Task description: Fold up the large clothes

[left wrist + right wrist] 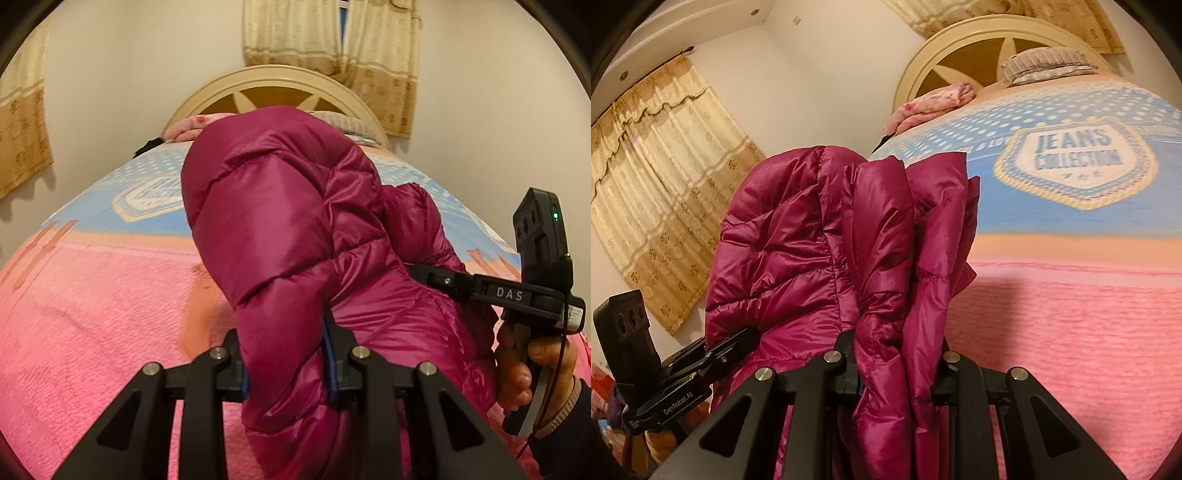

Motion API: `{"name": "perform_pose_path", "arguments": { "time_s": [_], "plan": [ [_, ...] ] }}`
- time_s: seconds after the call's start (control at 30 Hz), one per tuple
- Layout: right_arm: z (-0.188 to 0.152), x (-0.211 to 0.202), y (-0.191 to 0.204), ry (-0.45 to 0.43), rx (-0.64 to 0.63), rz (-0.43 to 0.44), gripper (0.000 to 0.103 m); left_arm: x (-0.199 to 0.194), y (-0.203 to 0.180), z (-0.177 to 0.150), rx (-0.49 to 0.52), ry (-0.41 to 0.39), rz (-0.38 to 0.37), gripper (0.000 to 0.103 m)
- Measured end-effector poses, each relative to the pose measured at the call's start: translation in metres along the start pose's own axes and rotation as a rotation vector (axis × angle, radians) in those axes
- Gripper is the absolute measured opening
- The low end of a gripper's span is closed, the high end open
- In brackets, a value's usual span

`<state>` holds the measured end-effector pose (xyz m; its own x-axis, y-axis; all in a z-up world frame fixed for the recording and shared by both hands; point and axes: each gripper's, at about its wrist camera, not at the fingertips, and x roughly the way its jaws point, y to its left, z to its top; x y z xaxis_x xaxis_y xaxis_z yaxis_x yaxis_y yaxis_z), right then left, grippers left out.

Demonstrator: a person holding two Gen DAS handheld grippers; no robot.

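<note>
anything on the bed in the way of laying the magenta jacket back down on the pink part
Nothing visible is. The puffer jacket is clamped in both the left gripper and the right gripper, and the pink stretch of bedspread beside it is bare. The pillow and folded pink cloth sit far off by the headboard.

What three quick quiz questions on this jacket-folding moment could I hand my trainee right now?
1. True or false: both claws are clamped on the magenta puffer jacket.
2. What words are printed on the badge of the bedspread?
3. Which sits against the headboard: (a) a laptop, (b) a striped pillow, (c) a lamp?

Key:
1. True: the left claw and the right claw each pinch a bunch of its fabric.
2. JEANS COLLECTION.
3. b.
</note>
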<state>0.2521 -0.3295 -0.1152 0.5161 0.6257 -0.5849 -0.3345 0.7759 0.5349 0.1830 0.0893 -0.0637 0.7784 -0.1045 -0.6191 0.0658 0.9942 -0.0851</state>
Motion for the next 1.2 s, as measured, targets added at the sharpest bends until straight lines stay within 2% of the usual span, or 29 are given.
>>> {"name": "perform_pose_path", "arguments": {
  "time_s": [0.3, 0.8, 1.2],
  "plan": [
    [0.005, 0.018, 0.006, 0.050, -0.015, 0.044, 0.020, -0.004, 0.026, -0.005, -0.040, 0.012, 0.047, 0.030],
    [0.004, 0.073, 0.044, 0.130, -0.048, 0.088, 0.020, -0.004, 0.081, -0.023, -0.121, 0.045, 0.110, 0.030],
    [-0.004, 0.106, 0.036, 0.184, -0.038, 0.073, 0.020, 0.014, 0.090, -0.036, -0.142, 0.094, 0.112, 0.032]
  ]
}}
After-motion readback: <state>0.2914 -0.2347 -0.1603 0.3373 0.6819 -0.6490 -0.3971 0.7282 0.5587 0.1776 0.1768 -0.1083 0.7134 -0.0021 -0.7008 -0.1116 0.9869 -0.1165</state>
